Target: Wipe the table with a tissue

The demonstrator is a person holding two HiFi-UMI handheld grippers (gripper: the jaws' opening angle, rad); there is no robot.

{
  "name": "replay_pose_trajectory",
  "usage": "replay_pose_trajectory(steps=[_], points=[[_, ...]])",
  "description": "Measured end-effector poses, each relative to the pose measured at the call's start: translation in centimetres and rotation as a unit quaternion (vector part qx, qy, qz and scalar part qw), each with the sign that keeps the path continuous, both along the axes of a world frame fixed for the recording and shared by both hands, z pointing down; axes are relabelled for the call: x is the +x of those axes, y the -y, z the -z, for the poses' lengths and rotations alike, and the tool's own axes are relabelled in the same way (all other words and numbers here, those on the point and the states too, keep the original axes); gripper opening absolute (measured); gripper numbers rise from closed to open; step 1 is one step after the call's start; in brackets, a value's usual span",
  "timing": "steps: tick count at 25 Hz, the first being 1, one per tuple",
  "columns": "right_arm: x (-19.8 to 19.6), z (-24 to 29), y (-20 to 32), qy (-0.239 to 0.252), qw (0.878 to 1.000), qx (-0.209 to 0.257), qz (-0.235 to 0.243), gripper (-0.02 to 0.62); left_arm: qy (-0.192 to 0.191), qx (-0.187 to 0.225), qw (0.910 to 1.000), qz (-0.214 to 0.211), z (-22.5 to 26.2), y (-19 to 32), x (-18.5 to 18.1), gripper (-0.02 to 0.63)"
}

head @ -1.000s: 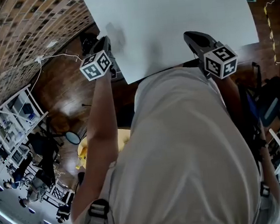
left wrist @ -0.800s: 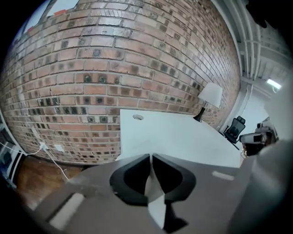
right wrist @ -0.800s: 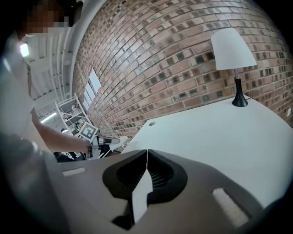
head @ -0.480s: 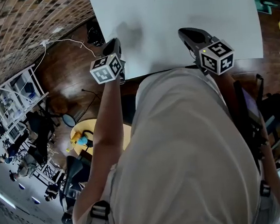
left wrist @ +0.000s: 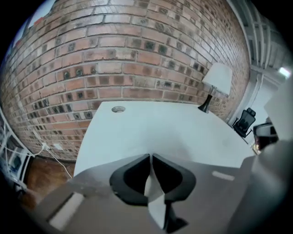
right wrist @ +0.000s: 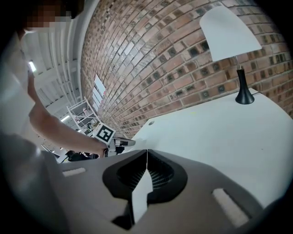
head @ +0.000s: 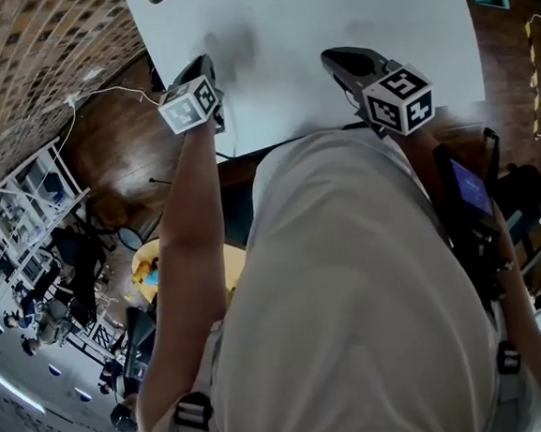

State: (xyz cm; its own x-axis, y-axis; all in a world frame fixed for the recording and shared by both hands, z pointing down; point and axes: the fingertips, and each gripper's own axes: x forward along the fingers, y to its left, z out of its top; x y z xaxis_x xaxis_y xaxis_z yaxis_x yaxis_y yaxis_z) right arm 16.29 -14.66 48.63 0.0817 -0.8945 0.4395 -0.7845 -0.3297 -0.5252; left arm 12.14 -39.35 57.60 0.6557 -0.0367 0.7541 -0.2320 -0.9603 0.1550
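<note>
Two grippers, both with jaws pressed together: left gripper (left wrist: 150,157) over table (head: 328,17), table's edge just to its left; right gripper (right wrist: 147,153) beside it, to its right. No tissue in view ahead of either (pale sliver in each slit, cannot tell paper from table behind). Expect tissue light, limp, easily torn; pinch a bunched fold, deep between jaws.

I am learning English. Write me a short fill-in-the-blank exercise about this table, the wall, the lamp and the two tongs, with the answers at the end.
1. Behind the white table stands a wall of ____.
2. The lamp on the table has a ____ shade.
3. The left tongs and the right tongs both have their jaws ____.

Missing words: brick; white; shut.
</note>
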Motion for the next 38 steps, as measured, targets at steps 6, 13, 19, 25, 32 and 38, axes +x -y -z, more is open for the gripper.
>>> replay_pose_trajectory(steps=[6, 13, 19, 25, 32, 38], points=[[1.0, -0.8, -4.4, 0.009, 0.999, -0.020, -0.046, 0.011, 0.013, 0.037, 0.9991, -0.014, -0.9, 2.4, 3.1, 0.023], [1.4, -0.8, -7.2, 0.016, 0.996, -0.025, -0.089, 0.011, 0.024, 0.050, 0.9983, -0.017, -2.3, 2.3, 4.9, 0.023], [1.5, -0.6, -7.2, 0.028, 0.995, -0.017, -0.098, 0.011, 0.028, 0.011, 0.9986, -0.044, -2.7, 0.1, 6.1, 0.021], [1.2, -0.5, -7.3, 0.027, 0.995, -0.016, -0.093, 0.011, 0.025, -0.031, 0.9986, -0.035, -2.7, -1.3, 7.7, 0.021], [0.7, -1.0, -8.1, 0.029, 0.995, -0.025, -0.096, 0.011, 0.047, -0.058, 0.9968, -0.028, -2.8, -3.8, 8.7, 0.021], [0.8, -0.6, -6.6, 0.024, 0.996, -0.017, -0.082, 0.011, 0.051, -0.087, 0.9939, -0.045, -3.2, -7.9, 6.9, 0.021]])
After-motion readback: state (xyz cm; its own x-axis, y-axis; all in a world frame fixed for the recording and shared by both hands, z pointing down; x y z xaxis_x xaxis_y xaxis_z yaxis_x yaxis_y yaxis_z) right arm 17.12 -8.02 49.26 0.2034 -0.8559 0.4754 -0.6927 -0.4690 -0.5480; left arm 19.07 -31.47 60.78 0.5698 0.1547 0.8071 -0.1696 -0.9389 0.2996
